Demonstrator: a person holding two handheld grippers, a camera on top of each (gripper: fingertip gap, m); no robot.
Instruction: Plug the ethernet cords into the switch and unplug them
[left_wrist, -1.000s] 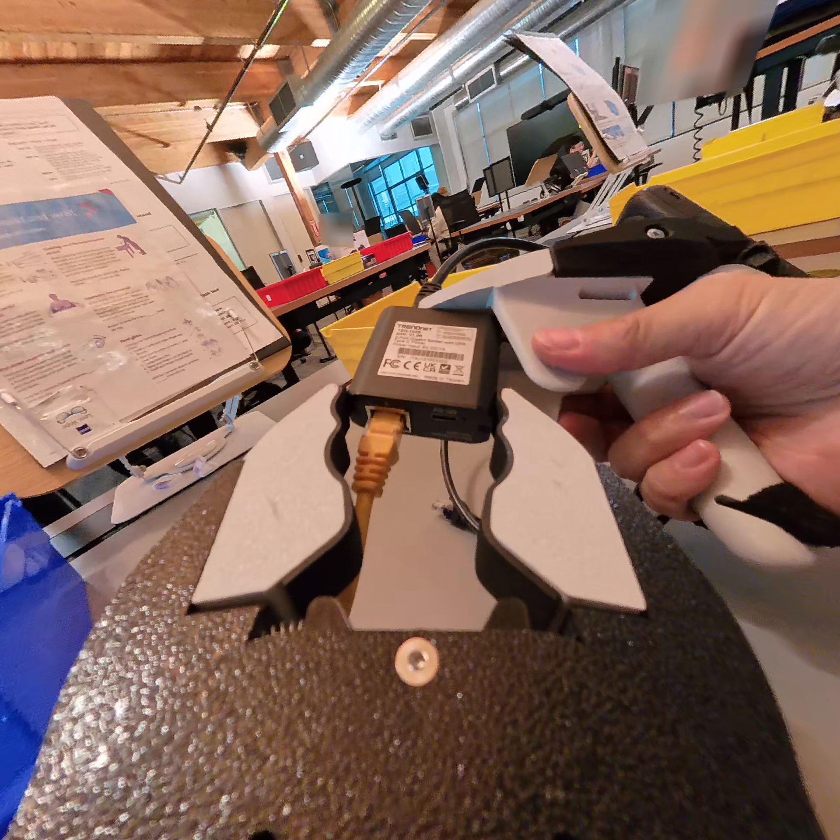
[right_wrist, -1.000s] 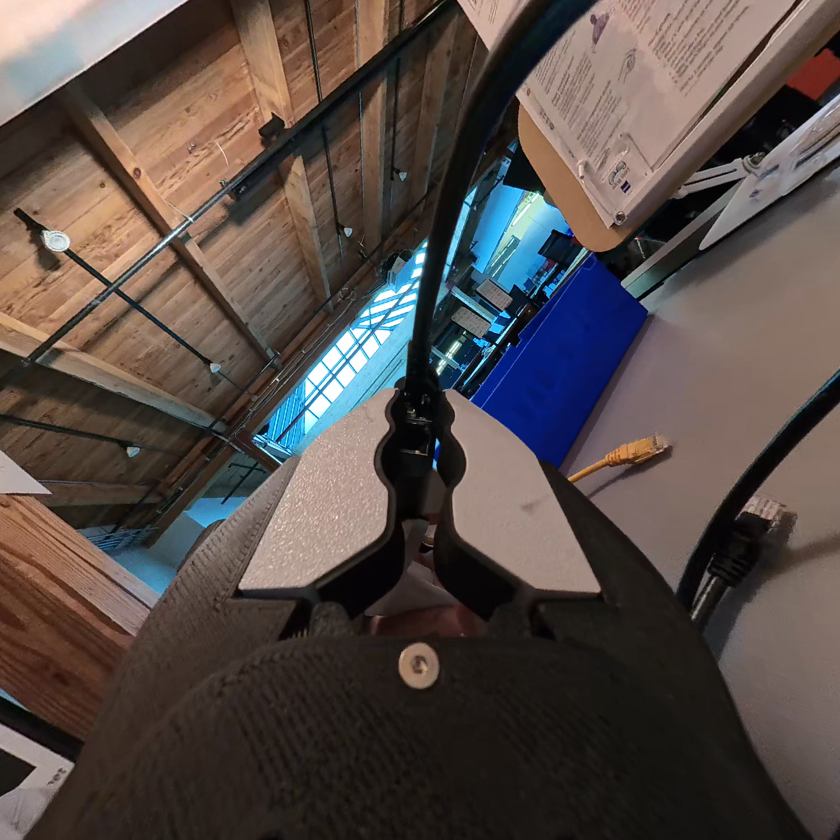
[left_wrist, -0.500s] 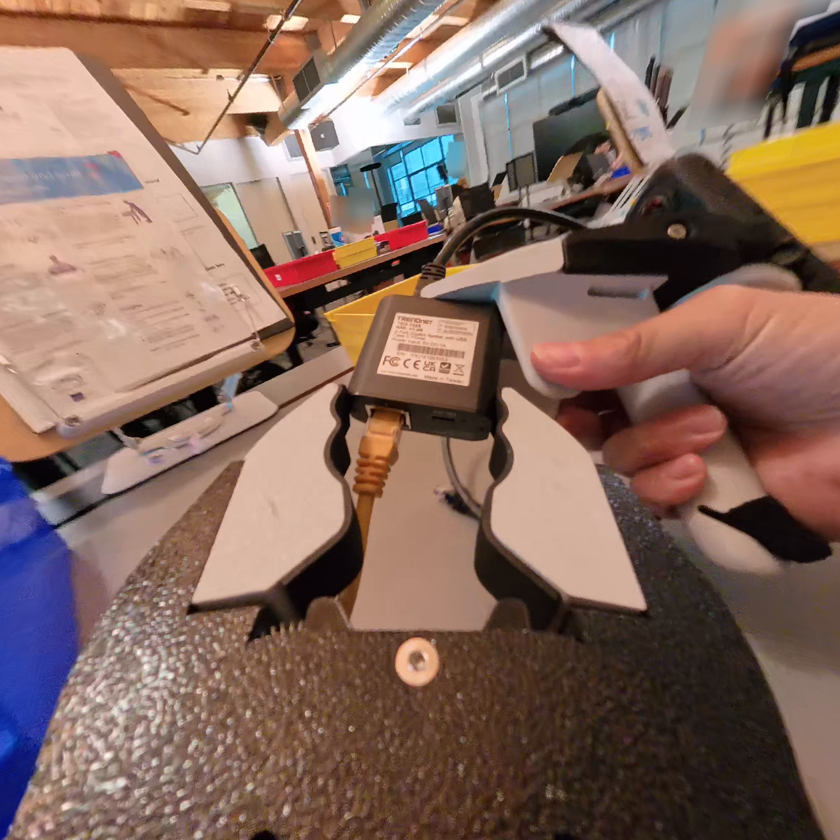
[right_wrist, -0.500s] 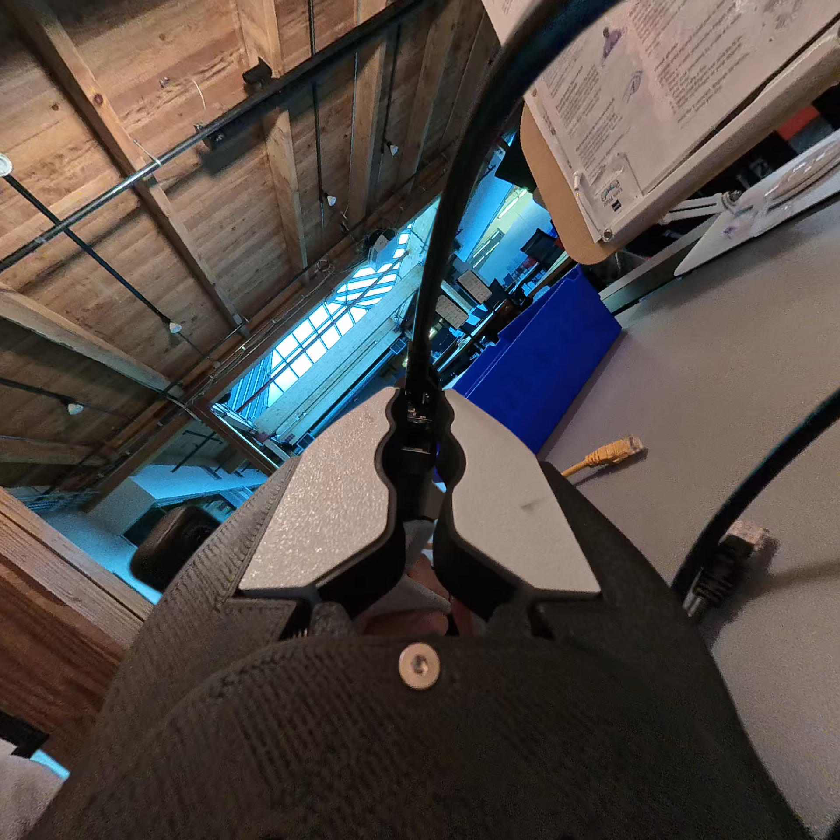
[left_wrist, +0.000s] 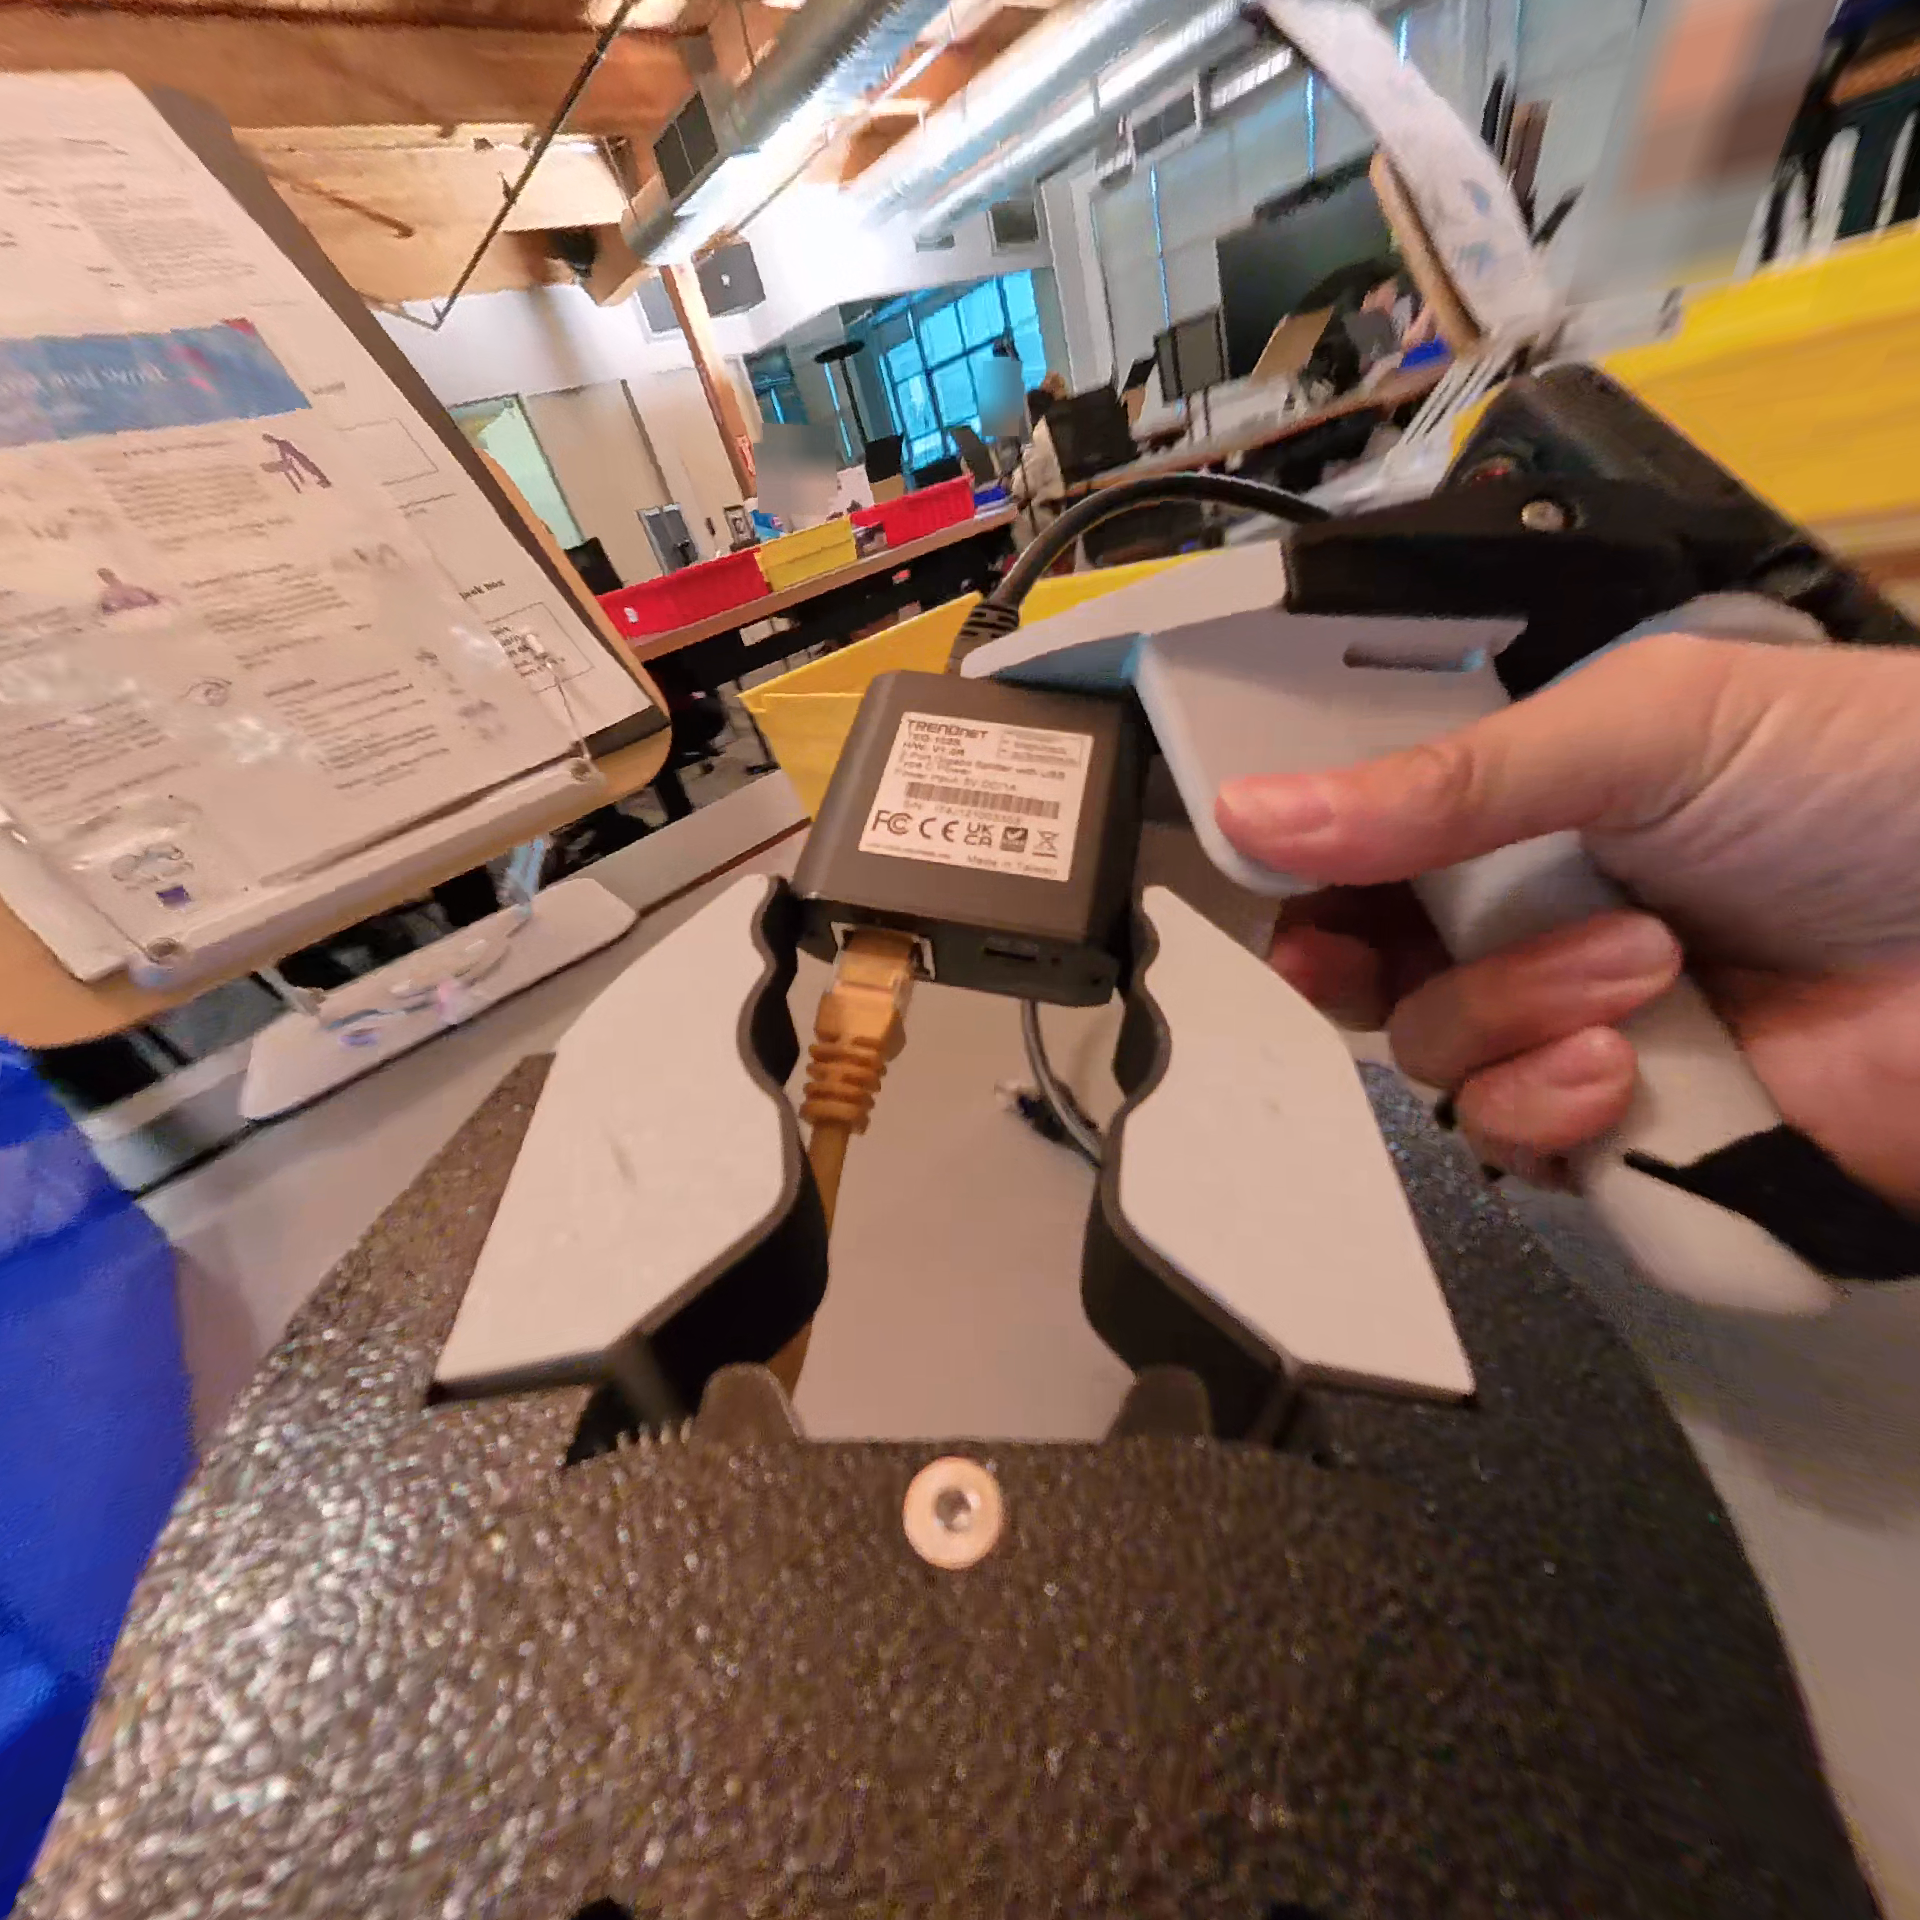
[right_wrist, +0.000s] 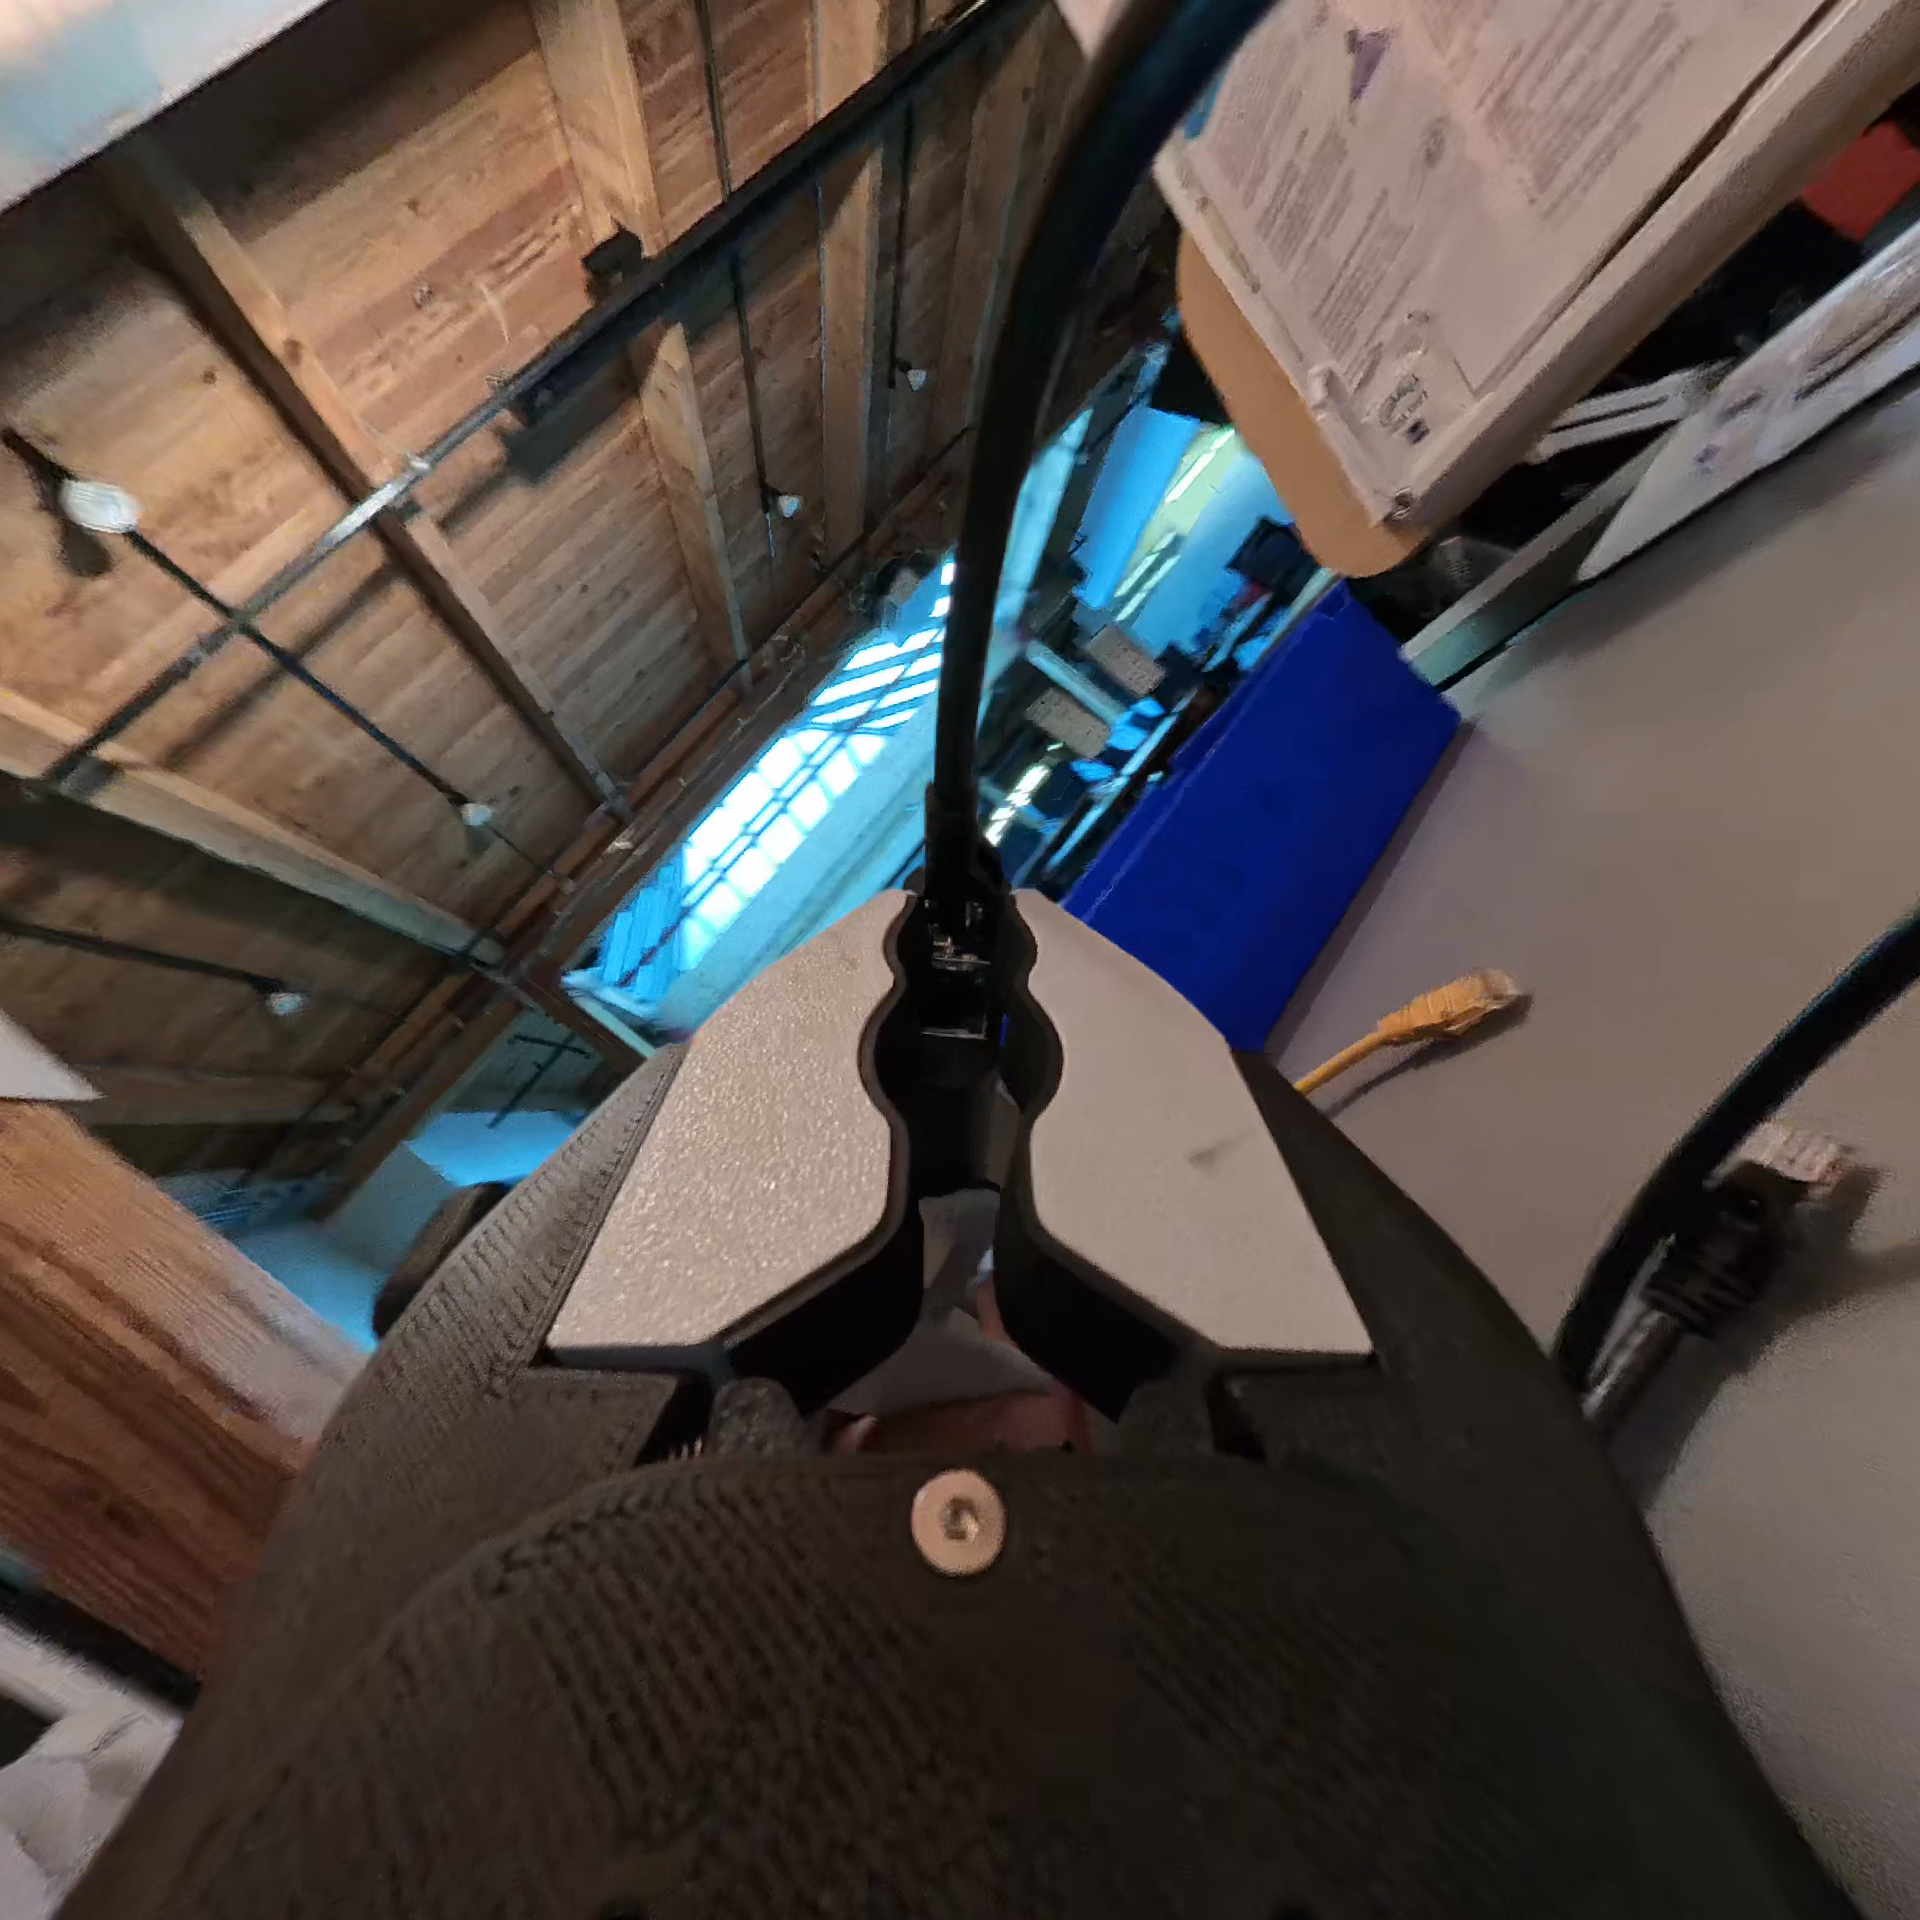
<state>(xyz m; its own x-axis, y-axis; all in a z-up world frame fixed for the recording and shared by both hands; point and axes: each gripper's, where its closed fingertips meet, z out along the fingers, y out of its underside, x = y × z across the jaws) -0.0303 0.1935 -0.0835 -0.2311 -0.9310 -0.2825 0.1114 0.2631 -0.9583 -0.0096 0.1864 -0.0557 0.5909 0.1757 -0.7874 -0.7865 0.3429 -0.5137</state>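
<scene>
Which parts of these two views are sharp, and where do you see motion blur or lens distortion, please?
Left wrist view: the switch and yellow plug between the left tongs are sharp, while the yellow bin at the upper right edge smears. Right wrist view: the right tongs are crisp, the black plug on the table is softened, and ceiling beams bow outward.

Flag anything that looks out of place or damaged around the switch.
Nothing looks damaged. The switch is held off the table, label side up, between the left hand-held gripper fingers, with the yellow cord plugged in. The right hand-held gripper clamps a black cord. Loose plugs lie on the table.
</scene>
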